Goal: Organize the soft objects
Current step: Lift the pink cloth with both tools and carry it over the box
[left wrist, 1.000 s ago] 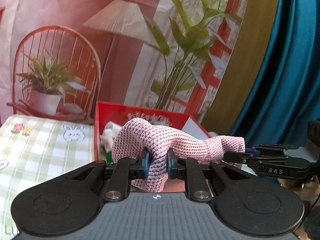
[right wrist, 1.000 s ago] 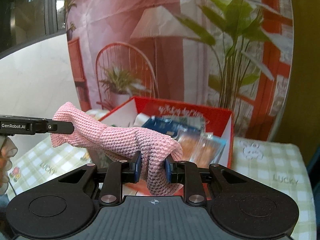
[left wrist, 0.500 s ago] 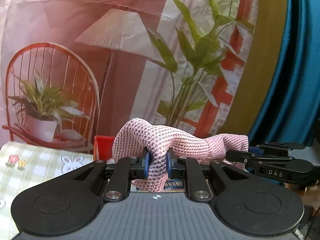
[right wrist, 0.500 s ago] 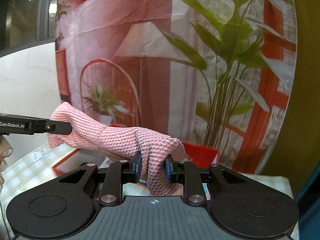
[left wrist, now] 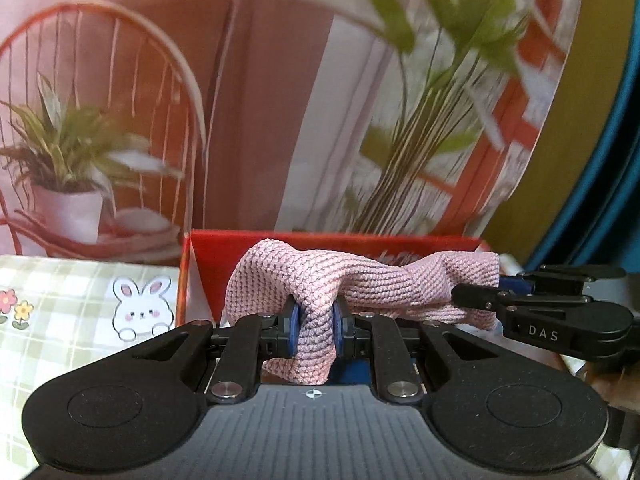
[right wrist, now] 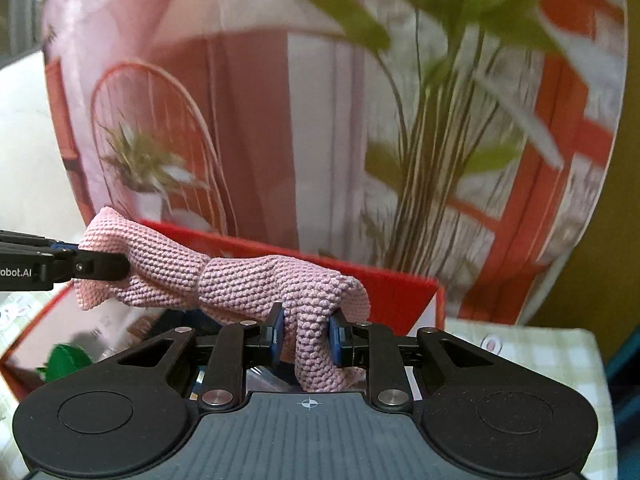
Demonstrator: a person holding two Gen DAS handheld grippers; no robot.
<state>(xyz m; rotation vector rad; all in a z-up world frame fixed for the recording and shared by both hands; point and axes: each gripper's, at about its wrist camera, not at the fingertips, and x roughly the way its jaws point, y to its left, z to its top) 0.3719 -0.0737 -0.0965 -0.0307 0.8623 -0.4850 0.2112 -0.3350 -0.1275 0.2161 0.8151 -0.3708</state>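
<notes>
A printed backdrop (left wrist: 248, 100) of a chair, lamp and leafy plants fills the wall. Below it lies a green checked tablecloth (left wrist: 60, 292) with a cartoon rabbit. On the cloth stands an open red box (right wrist: 404, 296) holding blurred packets and something green. Above the box hangs a pink knitted cloth (left wrist: 360, 280), stretched between two grippers. The left gripper (left wrist: 314, 330) pinches one bunched end between blue pads. The right gripper (right wrist: 306, 334) pinches the other end the same way.
</notes>
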